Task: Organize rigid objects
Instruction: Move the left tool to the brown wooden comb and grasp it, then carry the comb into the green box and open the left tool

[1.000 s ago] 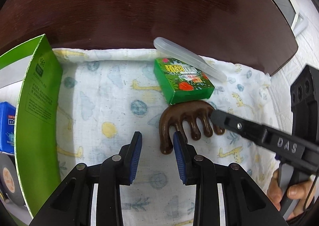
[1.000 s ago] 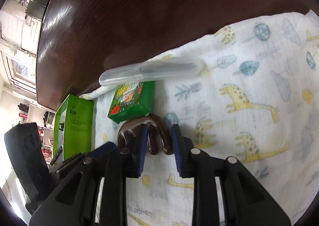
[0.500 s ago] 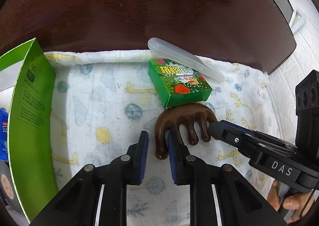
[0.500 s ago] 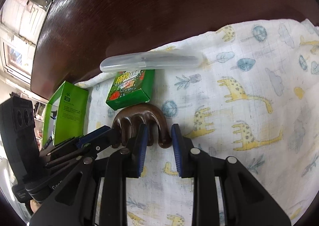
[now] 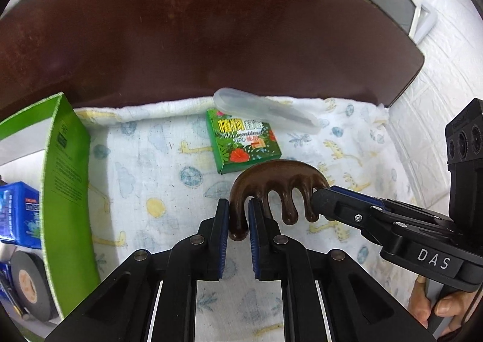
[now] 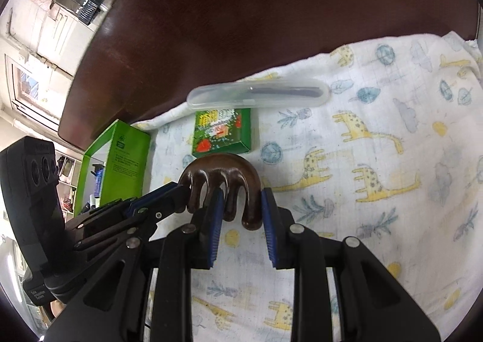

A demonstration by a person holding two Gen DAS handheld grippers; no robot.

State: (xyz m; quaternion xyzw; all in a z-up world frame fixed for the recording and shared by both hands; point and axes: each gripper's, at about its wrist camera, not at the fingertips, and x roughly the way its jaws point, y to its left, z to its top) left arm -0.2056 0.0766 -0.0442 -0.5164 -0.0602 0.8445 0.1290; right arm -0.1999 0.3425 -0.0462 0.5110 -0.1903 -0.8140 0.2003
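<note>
Nearest each camera, both tools are clamped on one thing: a dark wooden comb (image 5: pixel 279 180) with thick rounded teeth. The left gripper (image 5: pixel 239 216) pinches the outermost tooth at one end between its blue pads, and the right gripper (image 6: pixel 241 209) grips the outermost tooth at the opposite end, with a neighbouring tooth sitting against its inner pad. The comb hangs teeth toward the cameras, its arched back away from them, above a white cloth (image 5: pixel 151 167) printed with giraffes and clouds; it looks just clear of the cloth, though contact cannot be ruled out. Beyond it, almost touching its back, lies a small green box (image 5: pixel 243 143), and behind that a clear case (image 5: pixel 265 111) at the cloth's far edge, on a dark brown table (image 5: pixel 211 40). An upright green carton (image 5: pixel 65 179) stands off to the left. The risk here is the double grip: each hold is on a single smooth, tapering tooth, so if the hands drift apart or twist against each other the comb could slip out, swing on one tooth, or snap a tooth. If it drops it would likely knock the box.
</note>
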